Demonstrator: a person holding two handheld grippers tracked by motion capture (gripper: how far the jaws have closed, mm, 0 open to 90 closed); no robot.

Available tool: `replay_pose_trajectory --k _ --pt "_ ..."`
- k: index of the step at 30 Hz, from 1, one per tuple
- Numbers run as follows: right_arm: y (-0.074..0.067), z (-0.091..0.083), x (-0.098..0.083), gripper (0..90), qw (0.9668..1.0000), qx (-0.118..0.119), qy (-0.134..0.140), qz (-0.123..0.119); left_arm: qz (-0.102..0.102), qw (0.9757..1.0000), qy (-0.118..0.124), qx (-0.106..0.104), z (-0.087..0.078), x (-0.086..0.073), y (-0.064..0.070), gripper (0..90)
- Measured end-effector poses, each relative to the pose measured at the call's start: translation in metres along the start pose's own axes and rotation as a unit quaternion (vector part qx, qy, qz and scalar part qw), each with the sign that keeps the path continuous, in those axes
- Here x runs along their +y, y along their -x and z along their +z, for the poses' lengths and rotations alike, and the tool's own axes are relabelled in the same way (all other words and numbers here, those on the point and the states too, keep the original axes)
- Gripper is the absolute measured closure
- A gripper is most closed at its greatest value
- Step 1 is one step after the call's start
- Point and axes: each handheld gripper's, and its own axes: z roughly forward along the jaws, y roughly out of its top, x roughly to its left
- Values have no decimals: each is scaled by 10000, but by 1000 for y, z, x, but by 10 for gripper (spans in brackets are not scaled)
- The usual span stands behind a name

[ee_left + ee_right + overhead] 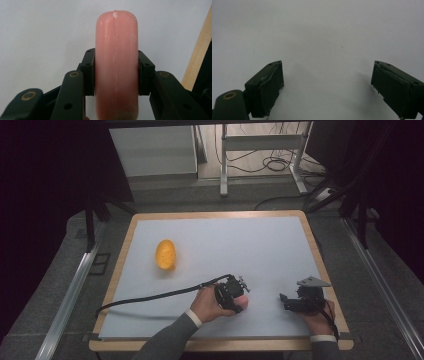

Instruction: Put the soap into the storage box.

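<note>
Pale grey mat point(260, 245) on a wood-edged table point(215, 215), dark floor and desk legs beyond. Pink sausage point(116, 67), smooth and glossy with a faint seam and rounded tip, clamped between the left gripper's point(116, 72) jaws near the front edge; lower end cut off. Right gripper point(327, 82) spread wide over bare mat. Yellow-orange fruit point(165, 254) far left, kind unclear.
</note>
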Motion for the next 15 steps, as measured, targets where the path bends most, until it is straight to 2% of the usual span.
replay_pose_trajectory --k 3,4,7,9,15 --pt "0 -1 0 104 10000 5 16 -1 14 10000 11 41 -1 0 0 600" --pt "1 -2 0 104 10000 8 35 19 40 9999 80 124 -3 -1 0 600" --pt "3 -3 0 107 10000 -16 82 37 57 9998 142 124 -8 -2 -1 600" --pt "3 -4 0 108 10000 -22 79 33 22 9995 261 185 -14 -2 -4 600" --pt "4 -5 0 109 9999 -37 106 33 -44 9993 286 230 -23 -4 -8 600"
